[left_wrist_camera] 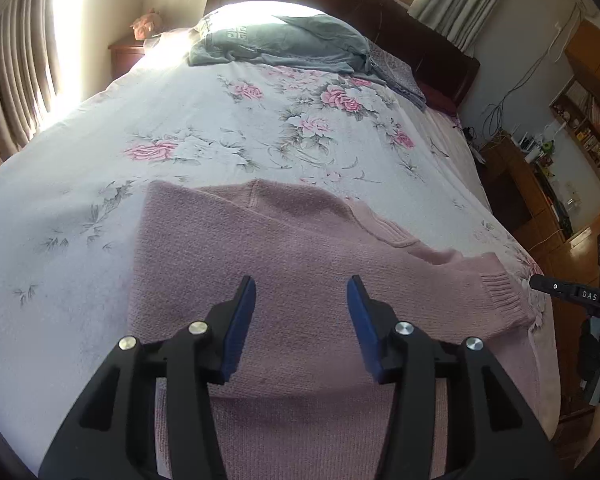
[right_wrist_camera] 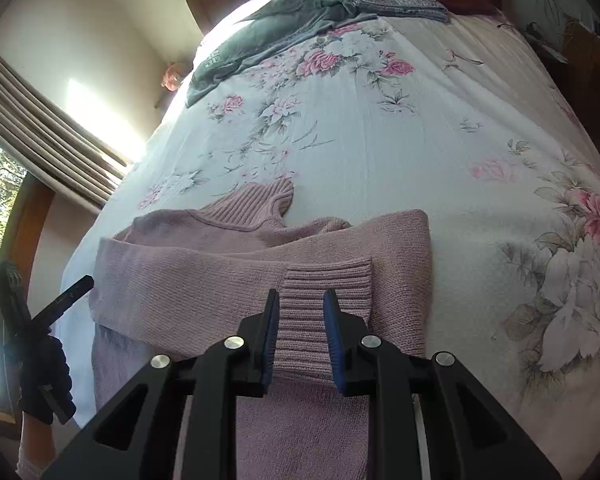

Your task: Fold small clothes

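Sweater (right_wrist_camera: pixel 204 280) lies collar toward the headboard, sleeve folded crosswise; right gripper (right_wrist_camera: pixel 300 312) fingers straddle its cuff, left gripper (left_wrist_camera: pixel 301 304) fingers spread, bare bedspread (right_wrist_camera: pixel 380 140) beyond.

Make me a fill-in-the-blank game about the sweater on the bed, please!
1. The knitted sweater lying on the bed is ____ in colour.
2. The bedspread is printed with ____.
3. The blue pads of the left hand-held gripper stand ____, with nothing between them.
4. The ribbed ____ of a sleeve lies between the fingers of the right hand-held gripper.

Missing words: pink; flowers; apart; cuff
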Motion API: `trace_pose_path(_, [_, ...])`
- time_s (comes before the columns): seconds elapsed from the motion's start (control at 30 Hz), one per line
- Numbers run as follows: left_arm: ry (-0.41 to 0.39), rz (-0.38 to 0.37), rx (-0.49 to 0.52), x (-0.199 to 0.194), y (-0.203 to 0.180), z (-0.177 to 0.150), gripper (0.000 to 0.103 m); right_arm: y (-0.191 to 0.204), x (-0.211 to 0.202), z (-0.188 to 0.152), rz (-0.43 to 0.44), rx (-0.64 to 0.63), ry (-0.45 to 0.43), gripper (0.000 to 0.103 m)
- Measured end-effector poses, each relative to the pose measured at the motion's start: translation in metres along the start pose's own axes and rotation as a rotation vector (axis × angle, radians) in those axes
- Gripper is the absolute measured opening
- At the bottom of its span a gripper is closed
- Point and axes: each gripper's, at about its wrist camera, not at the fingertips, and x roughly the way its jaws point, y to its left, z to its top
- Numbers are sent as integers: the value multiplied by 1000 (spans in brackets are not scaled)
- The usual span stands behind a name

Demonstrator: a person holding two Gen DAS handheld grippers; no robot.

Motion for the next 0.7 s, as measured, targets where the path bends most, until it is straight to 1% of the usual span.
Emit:
trace_pose_path(0.07, [33,6,21,16,-9,-1,48,-1,13,2,-12,6,37,24])
trace_pose_path(0.17, [91,41,26,41,-9,-8,48,-13,33,-4,-26,37,96,24])
trace_pose_path(0.23, [92,50,43,50,-6,-14,48,-21,47,-11,-20,47,134,22])
trace_pose_path(0.27, [86,55,63,51,-7,-16,48,-24,51,-12,-9,47,138,22])
trace_pose_path(0.33, [89,69,95,51,-12,-16,49,-25,52,-11,5,41,147,22])
trace_pose_path(0.4, [106,62,89,49,-14,-10,50,-24,49,-5,8,38,162,22])
trace_pose_path(0.47, [114,3,61,44,-17,3,50,-16,43,6,31,6,148,28])
trace_pose_path(0.5, [111,-18,53,44,-19,12,52,-11,42,14,44,-15,137,30])
trace_pose_path(0.57, [120,-31,55,52,-29,34,55,-1,47,34,52,-42,127,39])
trace_pose_path(0.6, [136,-31,61,62,-36,46,59,2,54,45,57,-48,131,41])
trace_pose_path(0.67, [164,-27,67,86,-46,69,59,5,79,69,101,-26,159,47])
trace_pose_path(0.7, [186,-33,58,101,-51,79,59,3,93,80,121,-4,174,47])
